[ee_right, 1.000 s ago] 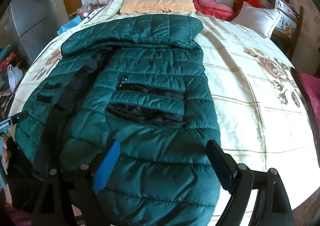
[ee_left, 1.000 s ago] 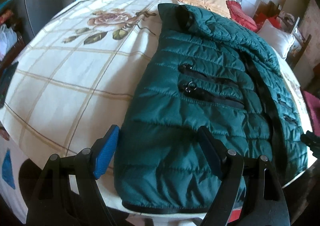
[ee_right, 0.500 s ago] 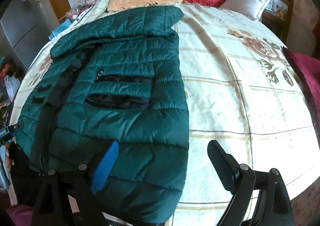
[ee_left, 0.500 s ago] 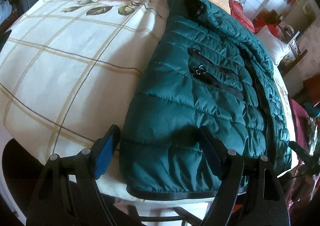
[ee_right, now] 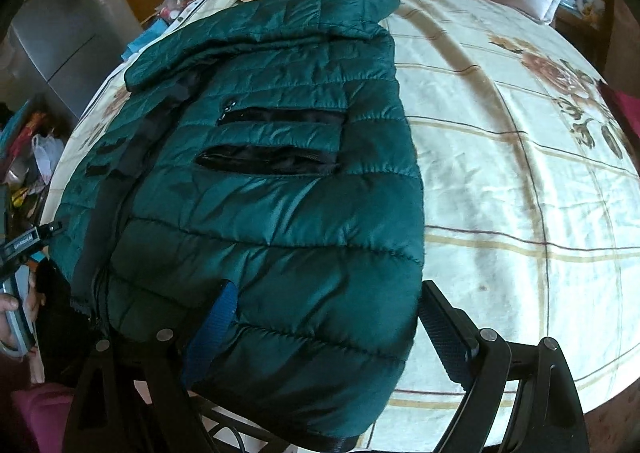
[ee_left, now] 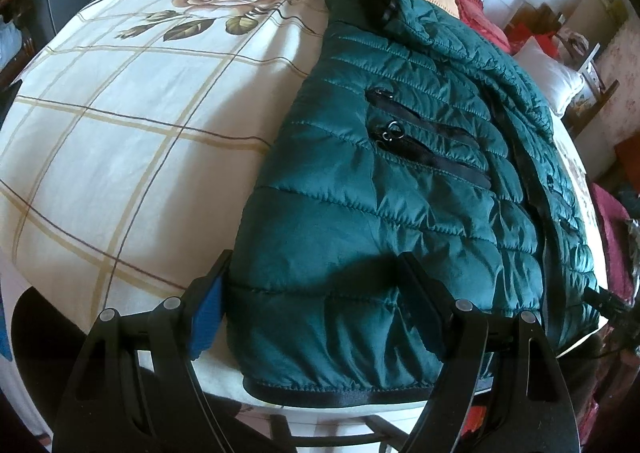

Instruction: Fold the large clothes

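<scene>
Left wrist view: the left gripper [ee_left: 316, 307] has edged lower onto the hem corner of the green quilted jacket [ee_left: 400, 181], jaws spread, nothing pinched. The jacket lies flat on the bed [ee_left: 120, 141], collar far, hem near.

Right wrist view: the right gripper [ee_right: 326, 327] has shifted sideways to straddle the opposite hem corner, jaws apart, released. Judged light, soft and slippery; best taken at the hem corners.

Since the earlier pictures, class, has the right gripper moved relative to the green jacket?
Yes. The right gripper has shifted toward the green jacket's right side edge; its right finger now lies over the bedsheet.
</scene>
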`<state>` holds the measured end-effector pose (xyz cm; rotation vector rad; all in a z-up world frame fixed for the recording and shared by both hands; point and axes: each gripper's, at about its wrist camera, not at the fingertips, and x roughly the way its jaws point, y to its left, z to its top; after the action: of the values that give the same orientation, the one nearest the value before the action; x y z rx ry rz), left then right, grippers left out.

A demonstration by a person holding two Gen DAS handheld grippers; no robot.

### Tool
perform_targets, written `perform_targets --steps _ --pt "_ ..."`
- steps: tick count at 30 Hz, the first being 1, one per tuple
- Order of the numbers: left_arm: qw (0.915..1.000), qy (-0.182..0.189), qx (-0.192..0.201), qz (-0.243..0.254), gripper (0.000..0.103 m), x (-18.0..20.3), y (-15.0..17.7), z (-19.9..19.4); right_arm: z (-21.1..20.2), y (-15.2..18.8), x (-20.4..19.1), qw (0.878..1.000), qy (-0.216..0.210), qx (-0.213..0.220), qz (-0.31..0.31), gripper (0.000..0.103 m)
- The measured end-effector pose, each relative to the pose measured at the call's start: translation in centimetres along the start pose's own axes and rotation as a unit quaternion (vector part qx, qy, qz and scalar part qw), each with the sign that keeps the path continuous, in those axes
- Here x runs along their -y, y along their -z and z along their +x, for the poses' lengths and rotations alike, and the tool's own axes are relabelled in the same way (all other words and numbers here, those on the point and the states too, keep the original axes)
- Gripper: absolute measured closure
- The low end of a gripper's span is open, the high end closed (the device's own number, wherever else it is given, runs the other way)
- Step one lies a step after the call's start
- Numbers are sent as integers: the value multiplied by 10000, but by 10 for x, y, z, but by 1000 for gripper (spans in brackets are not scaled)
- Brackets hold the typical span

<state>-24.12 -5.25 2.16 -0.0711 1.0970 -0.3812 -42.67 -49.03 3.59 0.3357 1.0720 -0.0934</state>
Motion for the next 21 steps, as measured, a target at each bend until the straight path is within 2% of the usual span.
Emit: perform_targets --steps 8,16,17,19,21 --pt "9999 -65 59 109 21 3 2 0 9 2 3 9995 -180 -83 234 12" --pt "9997 -123 97 177 20 6 3 2 11 1 -3 9994 -287 57 209 12" --pt "9997 -128 111 199 20 6 3 2 11 2 -3 9993 -289 89 201 14" --pt "9995 -119 124 252 20 6 3 2 9 4 -6 9993 -303 196 116 28" --pt "9995 -81 133 290 23 6 3 1 5 4 -11 9992 -241 306 -75 48"
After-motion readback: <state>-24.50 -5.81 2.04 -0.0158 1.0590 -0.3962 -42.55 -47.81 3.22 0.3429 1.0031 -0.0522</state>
